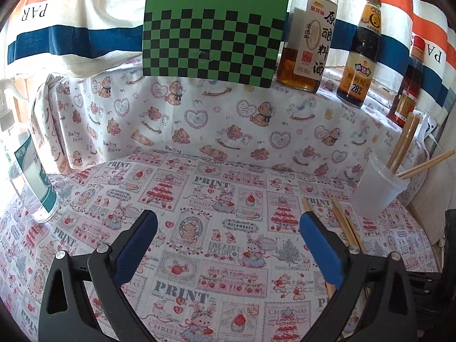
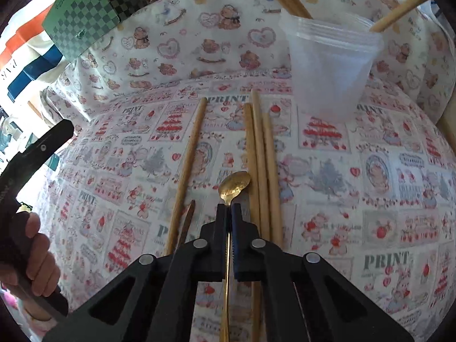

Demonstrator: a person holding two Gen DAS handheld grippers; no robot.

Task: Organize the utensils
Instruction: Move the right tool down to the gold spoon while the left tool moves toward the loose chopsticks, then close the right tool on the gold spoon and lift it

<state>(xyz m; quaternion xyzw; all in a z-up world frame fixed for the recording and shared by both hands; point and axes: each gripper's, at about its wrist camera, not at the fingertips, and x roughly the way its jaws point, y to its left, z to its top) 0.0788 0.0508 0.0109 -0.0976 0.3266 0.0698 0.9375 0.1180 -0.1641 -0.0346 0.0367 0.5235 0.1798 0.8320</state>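
My right gripper (image 2: 228, 206) is shut on a gold spoon (image 2: 234, 183), its bowl sticking out past the fingertips just above the cloth. Several wooden chopsticks (image 2: 260, 154) lie on the cloth beside it, one more (image 2: 188, 168) to the left. A translucent plastic cup (image 2: 330, 65) stands ahead to the right with chopsticks (image 2: 399, 11) in it. In the left wrist view my left gripper (image 1: 228, 225) is open and empty over the cloth; the cup (image 1: 379, 188) with chopsticks (image 1: 404, 139) is at the right, and loose chopsticks (image 1: 346, 228) lie by the right finger.
A green checkered board (image 1: 211, 34) leans at the back. Sauce bottles (image 1: 307, 42) (image 1: 362, 54) stand on the raised ledge. A clear spray bottle (image 1: 25, 165) stands at the left. The hand holding the left gripper (image 2: 40, 259) is at the left.
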